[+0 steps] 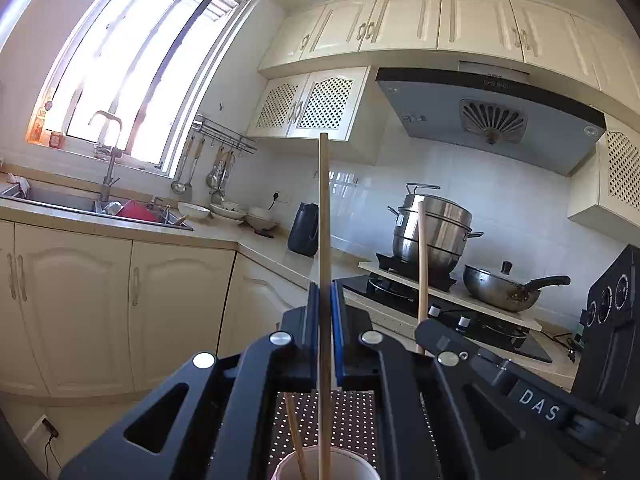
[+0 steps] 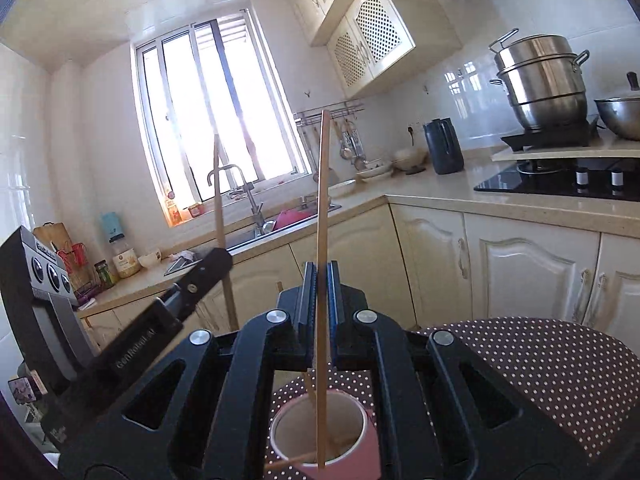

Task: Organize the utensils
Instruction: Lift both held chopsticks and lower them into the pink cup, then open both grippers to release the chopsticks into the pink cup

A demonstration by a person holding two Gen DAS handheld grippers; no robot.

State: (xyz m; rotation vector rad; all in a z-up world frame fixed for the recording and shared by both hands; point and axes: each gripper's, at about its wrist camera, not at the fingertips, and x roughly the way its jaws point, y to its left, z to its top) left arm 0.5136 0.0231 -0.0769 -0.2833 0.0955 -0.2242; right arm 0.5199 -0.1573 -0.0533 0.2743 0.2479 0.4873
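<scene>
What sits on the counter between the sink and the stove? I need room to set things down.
In the left wrist view, bowls and a dark kettle stand between the sink and the stove.

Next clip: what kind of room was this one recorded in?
A home kitchen, most likely: a steel sink under a bright window, a stacked stainless steamer pot on a black glass gas hob, and cream wall cabinets.
</scene>
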